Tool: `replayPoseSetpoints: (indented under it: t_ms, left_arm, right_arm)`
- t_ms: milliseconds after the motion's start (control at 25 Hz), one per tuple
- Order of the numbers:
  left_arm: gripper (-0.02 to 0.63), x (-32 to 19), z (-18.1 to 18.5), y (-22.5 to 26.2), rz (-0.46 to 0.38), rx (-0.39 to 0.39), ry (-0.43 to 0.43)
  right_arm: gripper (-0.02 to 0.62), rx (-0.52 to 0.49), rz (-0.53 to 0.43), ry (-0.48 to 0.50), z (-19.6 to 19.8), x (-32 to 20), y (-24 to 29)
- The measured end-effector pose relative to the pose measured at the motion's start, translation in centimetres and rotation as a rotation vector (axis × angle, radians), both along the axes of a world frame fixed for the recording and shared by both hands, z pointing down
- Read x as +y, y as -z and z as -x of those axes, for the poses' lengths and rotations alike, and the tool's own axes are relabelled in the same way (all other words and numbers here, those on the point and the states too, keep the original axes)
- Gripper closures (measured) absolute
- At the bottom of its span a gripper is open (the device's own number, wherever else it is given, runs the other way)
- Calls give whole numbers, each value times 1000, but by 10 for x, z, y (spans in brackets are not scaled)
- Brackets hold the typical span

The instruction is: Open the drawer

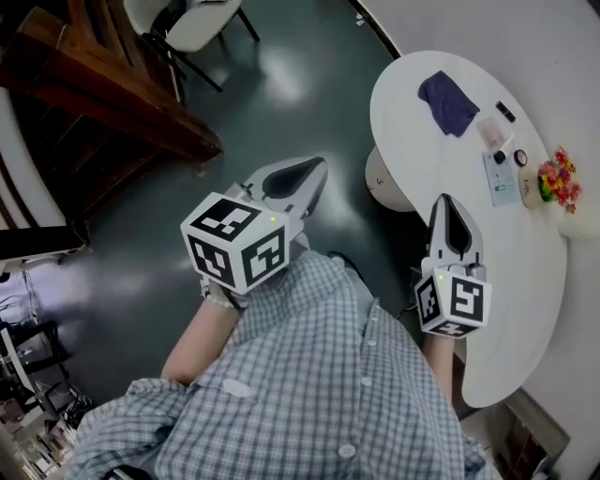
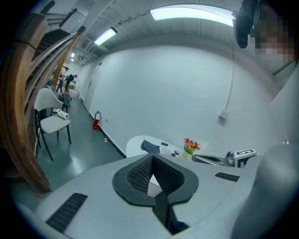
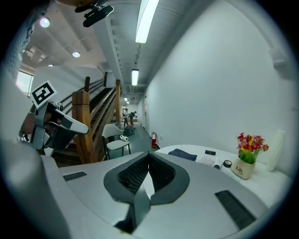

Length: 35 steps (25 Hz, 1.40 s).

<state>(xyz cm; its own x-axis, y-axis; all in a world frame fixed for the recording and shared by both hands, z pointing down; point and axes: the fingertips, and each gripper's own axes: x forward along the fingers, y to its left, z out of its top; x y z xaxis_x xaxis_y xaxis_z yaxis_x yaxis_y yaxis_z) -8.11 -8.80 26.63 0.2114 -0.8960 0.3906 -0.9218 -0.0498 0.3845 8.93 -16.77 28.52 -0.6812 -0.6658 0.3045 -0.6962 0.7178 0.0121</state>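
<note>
Left tool (image 1: 314, 171) was held over the dark floor (image 1: 281, 84), just left of the white table (image 1: 525, 272). Its jaws were seen closed tip to tip in the left gripper view, with nothing gripped between them. Right tool (image 1: 448, 202) was held over the near edge of the table. Its jaws were likewise closed tip to tip, with nothing between the pads. Both tools were pointed slightly downward, away from the checked shirt (image 1: 309, 375).

On the table, a blue cloth (image 1: 448, 101) was laid toward the far end. A small flower pot (image 1: 557, 178) stood near the wall side, with a few small items between the two. A white chair (image 1: 192, 23) and a wooden staircase (image 1: 103, 103) were seen across the floor on the left.

The drawer could not be made out in any view.
</note>
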Motion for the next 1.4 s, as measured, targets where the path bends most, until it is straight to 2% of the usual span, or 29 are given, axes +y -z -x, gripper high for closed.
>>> replayPoseSetpoints:
  t_ms: [280, 440, 640, 800, 1000, 1120, 1240, 1400]
  left_arm:
    - [603, -35, 25, 3, 3, -11, -175]
    - [603, -48, 56, 5, 3, -11, -231]
    - [603, -57, 89, 2, 16, -3, -335]
    - [603, -62, 107, -4, 16, 12, -382]
    - [603, -64, 106, -13, 25, 35, -485]
    - [603, -65, 101, -19, 35, 21, -550]
    - [603, -66, 101, -25, 43, 16, -574]
    - [603, -61, 99, -35, 68, 58, -574]
  right_arm:
    - [586, -10, 10, -131, 30, -16, 4]
    - [586, -10, 13, -200, 56, -22, 7]
    - [586, 16, 48, -352, 73, -10, 3]
    - [586, 23, 57, -399, 91, -2, 0]
    - [586, 45, 71, -498, 92, 17, -8]
    - [586, 51, 98, -545, 91, 29, -17]
    - [586, 58, 125, -566, 91, 37, -28]
    - [586, 90, 154, -573, 94, 46, -43]
